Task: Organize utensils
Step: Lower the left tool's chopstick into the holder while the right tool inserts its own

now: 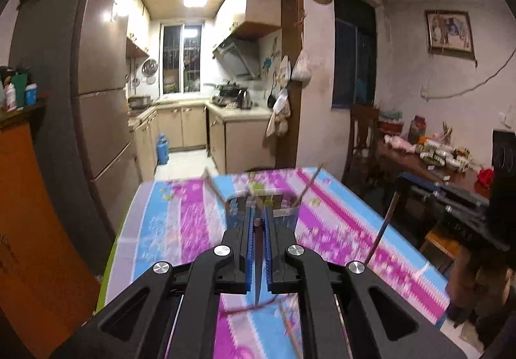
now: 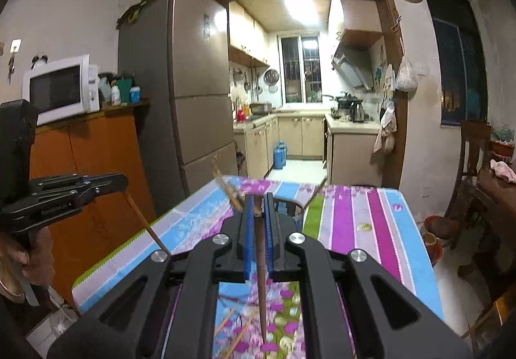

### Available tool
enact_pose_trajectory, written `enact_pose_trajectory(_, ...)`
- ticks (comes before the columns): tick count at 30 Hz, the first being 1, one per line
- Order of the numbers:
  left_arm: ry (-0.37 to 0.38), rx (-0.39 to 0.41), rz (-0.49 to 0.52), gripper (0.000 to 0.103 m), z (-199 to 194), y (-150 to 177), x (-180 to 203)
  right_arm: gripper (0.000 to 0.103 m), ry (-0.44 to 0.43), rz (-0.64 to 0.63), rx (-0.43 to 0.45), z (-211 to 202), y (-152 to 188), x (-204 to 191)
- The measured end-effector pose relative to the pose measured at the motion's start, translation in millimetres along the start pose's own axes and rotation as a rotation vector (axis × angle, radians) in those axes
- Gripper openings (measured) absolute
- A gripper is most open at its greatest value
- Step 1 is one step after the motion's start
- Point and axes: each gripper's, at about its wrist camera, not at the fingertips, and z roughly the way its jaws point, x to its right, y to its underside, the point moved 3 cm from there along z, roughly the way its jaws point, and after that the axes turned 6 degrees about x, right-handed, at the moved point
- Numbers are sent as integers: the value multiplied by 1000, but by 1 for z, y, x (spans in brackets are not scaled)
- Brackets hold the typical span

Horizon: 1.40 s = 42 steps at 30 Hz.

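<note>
The left hand-held gripper [image 1: 257, 214] is closed on a chopstick [image 1: 258, 265]. The right hand-held gripper [image 2: 258, 207] grips a stick [image 2: 260, 275] too, with the cup [image 1: 290, 214] at 12 o'clock on the desk [image 1: 354, 223].

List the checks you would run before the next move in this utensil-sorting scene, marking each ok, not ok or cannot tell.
1. Left gripper shut on the left chopstick: ok.
2. Right gripper shut on the right chopstick: ok.
3. Cup upright on the table: ok.
4. Room left in the cup: cannot tell, blurred.
5. Held chopsticks apart from each other: ok.
</note>
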Motion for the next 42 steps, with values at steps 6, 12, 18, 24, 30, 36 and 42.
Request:
enact_pose_trajectory(6,-52,144,55,7,28,-67,4,5,18,-3,109,21,-55,9)
enact_pose_trajectory(12,-66,201,53,7,61,-110,-1,5,30,-14,185,48,-98,17)
enact_pose_trajectory(18,-31,204,10,7,106,-122,-11,5,56,24,214,90,-108,34)
enact_pose_trajectory(24,-39,164,-13,7,150,-99,-26,5,72,59,187,131,-91,42)
enact_pose_trajectory(30,-16,123,-61,7,177,-64,-38,5,95,96,119,168,-49,47)
enact_pose_trajectory(36,14,112,-104,7,194,-29,-43,5,116,78,33,189,-8,40)
enact_pose_trajectory(42,-5,43,-126,7,208,8,-47,7,132,64,-42,196,16,37)
